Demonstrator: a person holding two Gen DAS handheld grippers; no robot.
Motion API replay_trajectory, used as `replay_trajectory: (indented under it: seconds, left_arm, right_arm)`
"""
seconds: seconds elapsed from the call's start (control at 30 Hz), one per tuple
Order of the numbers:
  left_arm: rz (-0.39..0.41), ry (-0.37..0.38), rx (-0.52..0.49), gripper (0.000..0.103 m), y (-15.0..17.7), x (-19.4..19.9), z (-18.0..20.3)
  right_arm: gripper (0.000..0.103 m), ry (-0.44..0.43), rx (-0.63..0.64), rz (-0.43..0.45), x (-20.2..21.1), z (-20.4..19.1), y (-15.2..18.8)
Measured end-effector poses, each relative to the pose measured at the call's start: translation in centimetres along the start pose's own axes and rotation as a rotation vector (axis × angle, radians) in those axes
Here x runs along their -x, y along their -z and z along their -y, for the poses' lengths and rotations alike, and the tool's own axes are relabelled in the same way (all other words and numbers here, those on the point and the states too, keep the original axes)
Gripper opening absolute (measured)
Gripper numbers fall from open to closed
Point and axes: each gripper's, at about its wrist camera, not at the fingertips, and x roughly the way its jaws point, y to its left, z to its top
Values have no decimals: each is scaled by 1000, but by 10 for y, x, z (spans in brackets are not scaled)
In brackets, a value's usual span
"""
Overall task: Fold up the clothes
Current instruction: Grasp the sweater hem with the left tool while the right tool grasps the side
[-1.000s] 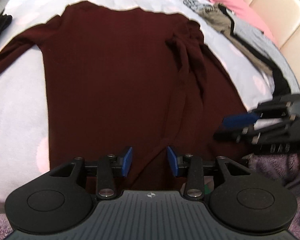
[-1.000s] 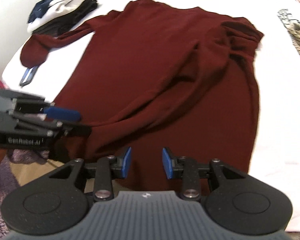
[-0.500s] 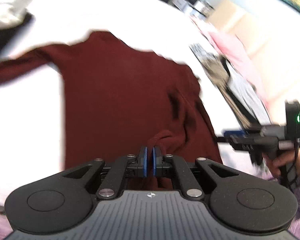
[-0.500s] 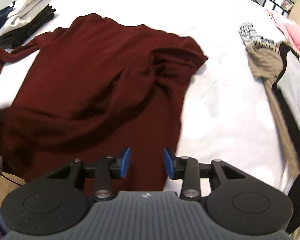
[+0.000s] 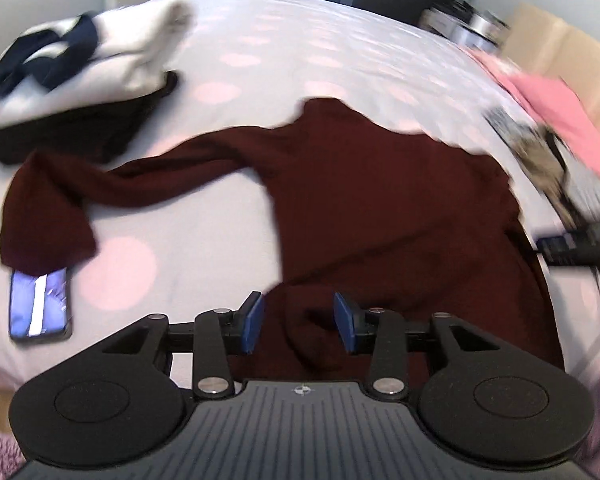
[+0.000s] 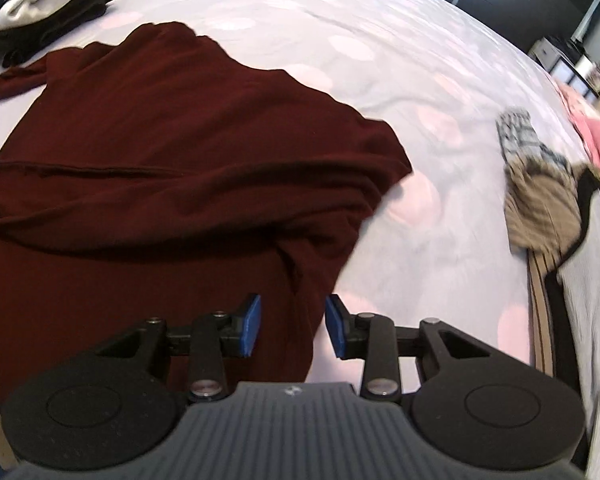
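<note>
— Sweater (image 5: 380, 200), maroon, flat on the dotted bedspread (image 5: 300, 52). Left view first: where is it against the claw?

— Straight ahead of the left gripper (image 5: 299, 323) and under it. The blue pads are parting, with a rumpled bit of hem showing in the gap, but neither pad presses on the cloth. One sleeve runs off to the left, its cuff lying over the top of a phone (image 5: 39, 307).

— Anything else on that side?

— A stack of folded clothes (image 5: 80, 92), white over black, beyond the sleeve. The other gripper pokes in at the right edge, blurred.

— And from the right view?

— The right gripper (image 6: 293, 329) sits over the sweater's right edge. Jaws apart, grasping nothing; the left pad is over maroon cloth, the right pad over bare bedspread, so the garment's side edge runs between them. The body of the sweater spreads up and to the left, creased in long folds.

— Beyond it?

— A heap of unfolded clothes (image 6: 548, 200) well off to the right, tan, grey and pink.
</note>
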Motion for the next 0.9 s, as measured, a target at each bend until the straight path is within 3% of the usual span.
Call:
replay_trajectory:
  seconds: [0.1, 0.17, 0.27, 0.37, 0.4, 0.5, 0.67, 0.77, 0.9]
  left_arm:
    - [-26, 31, -118, 41, 6, -7, 19]
    - [-55, 10, -179, 41, 11, -19, 33]
    - [-103, -22, -217, 41, 18, -34, 41]
    - [-136, -40, -205, 38, 22, -45, 38]
    - [-140, -37, -199, 29, 22, -48, 37]
    - [-137, -38, -169, 2, 17, -44, 31]
    - [-62, 109, -43, 2, -5, -1, 16]
    - [26, 274, 80, 2, -28, 42, 1]
    - [171, 393, 174, 2, -51, 97, -15]
  right_arm:
    - [38, -9, 16, 1, -4, -1, -9]
    - [38, -13, 20, 2, -7, -2, -13]
    - [37, -13, 35, -4, -11, -3, -15]
    - [28, -12, 38, -15, -19, -3, -13]
    - [20, -10, 30, -19, -22, -1, -12]
    - [10, -16, -10, -17, -25, 6, -8]
    - [10, -6, -146, 11, -12, 29, -9]
    - [10, -8, -266, 4, -7, 49, -4]
    - [10, 9, -346, -27, -11, 62, 5]
